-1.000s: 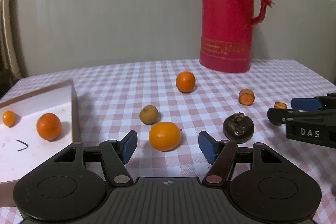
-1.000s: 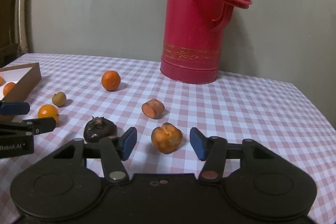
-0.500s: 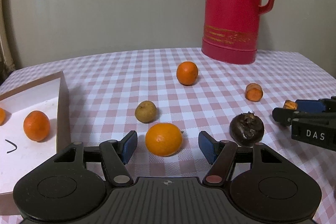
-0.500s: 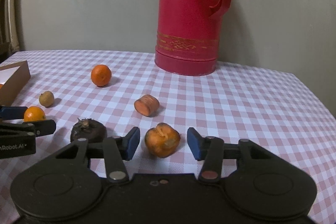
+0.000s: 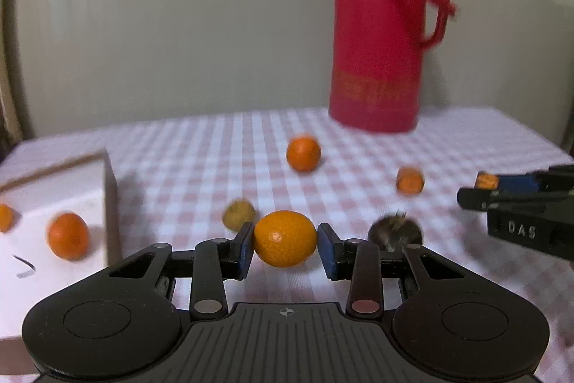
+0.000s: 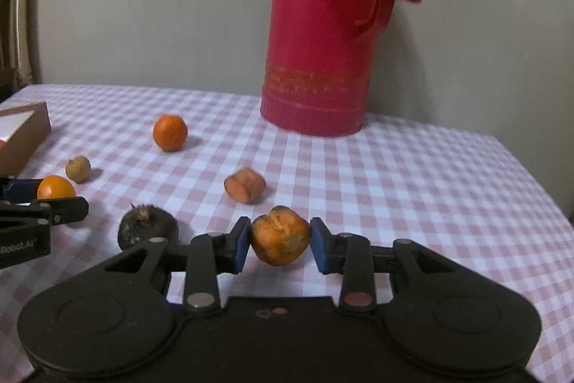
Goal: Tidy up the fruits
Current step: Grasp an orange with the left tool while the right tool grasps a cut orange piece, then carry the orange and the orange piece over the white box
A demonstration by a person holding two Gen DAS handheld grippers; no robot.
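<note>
While both jaws have just been closing, the left gripper [image 5: 286,244] squeezes an orange [image 5: 285,238] and the right gripper [image 6: 280,242] squeezes a wrinkled orange fruit [image 6: 280,235], maybe dried, both in front of the red flask [image 6: 324,34].

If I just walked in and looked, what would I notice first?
Probably the tall red flask standing at the back of the pink checked tablecloth. Next, both grippers have just closed on fruit: the left gripper squeezes a smooth orange, the right gripper a wrinkly, bruised orange fruit. A dark spiky-topped fruit sits between them.
</note>
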